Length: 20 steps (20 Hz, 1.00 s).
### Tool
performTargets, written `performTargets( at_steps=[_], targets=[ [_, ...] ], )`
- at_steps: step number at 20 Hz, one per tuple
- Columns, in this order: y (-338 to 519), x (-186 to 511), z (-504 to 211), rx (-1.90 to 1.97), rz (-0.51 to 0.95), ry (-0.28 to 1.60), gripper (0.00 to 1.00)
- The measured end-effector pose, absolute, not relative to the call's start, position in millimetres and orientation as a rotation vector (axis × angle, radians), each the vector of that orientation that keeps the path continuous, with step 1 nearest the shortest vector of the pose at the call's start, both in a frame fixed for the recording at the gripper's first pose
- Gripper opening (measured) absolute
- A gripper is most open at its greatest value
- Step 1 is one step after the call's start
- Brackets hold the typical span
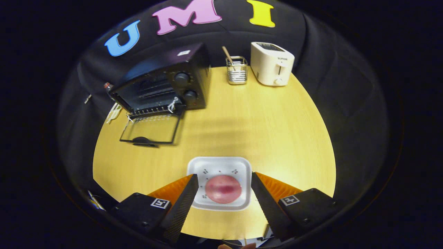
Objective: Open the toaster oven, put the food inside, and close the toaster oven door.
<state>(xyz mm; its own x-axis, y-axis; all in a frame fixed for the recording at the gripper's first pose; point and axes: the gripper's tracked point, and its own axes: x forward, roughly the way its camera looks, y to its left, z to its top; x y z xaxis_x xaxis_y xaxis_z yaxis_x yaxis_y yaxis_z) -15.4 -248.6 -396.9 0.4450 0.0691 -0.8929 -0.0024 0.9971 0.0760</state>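
Across the yellow desk (277,131) the toaster oven (162,83) stands open far left, while my claw (225,192), fingers apart, straddles the pink food (223,188) on its white tray (219,165); it looks soft and light, so I'd pinch its sides gently.

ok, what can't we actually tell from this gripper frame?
- Toaster oven, gripper view: door is down, but the cavity is dark; whether anything sits on the rack can't be told.
- Food on the white tray: blurred, its kind unclear.
- Gripper: open, fingers either side of the tray; contact with the tray's edges can't be judged.
- Cup beside the white toaster: contents too small beyond one stick.
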Motion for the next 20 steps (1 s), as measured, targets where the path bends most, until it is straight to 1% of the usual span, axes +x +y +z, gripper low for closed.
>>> performTargets(
  at_steps=[3, 7, 8, 9, 10, 12, 13, 15, 16, 17, 18, 19, 20],
  targets=[
    [-286.1, -13.7, -435.2, 0.045, 0.014, 1.194, 0.99],
    [-285.7, -27.5, -474.4, 0.119, 0.062, 1.347, 0.99],
    [-283.4, -30.3, -481.1, 0.125, 0.071, 1.374, 0.98],
    [-285.0, -32.7, -487.2, 0.115, 0.069, 1.395, 0.94],
    [-284.1, -34.1, -492.3, 0.108, 0.075, 1.412, 0.80],
    [-280.8, -32.9, -497.6, 0.088, 0.097, 1.425, 0.71],
    [-277.6, -36.2, -498.5, 0.099, 0.112, 1.456, 0.63],
    [-271.0, -30.8, -499.5, 0.123, 0.090, 1.467, 0.30],
    [-273.3, -26.8, -491.9, 0.119, 0.127, 1.468, 0.13],
    [-272.5, -33.6, -502.7, 0.124, 0.154, 1.475, 0.13],
    [-271.4, -32.1, -493.7, 0.148, 0.178, 1.476, 0.07],
    [-269.9, -32.6, -502.7, 0.185, 0.190, 1.477, 0.07],
    [-269.9, -31.8, -496.1, 0.225, 0.205, 1.471, 0.05]
  ],
)
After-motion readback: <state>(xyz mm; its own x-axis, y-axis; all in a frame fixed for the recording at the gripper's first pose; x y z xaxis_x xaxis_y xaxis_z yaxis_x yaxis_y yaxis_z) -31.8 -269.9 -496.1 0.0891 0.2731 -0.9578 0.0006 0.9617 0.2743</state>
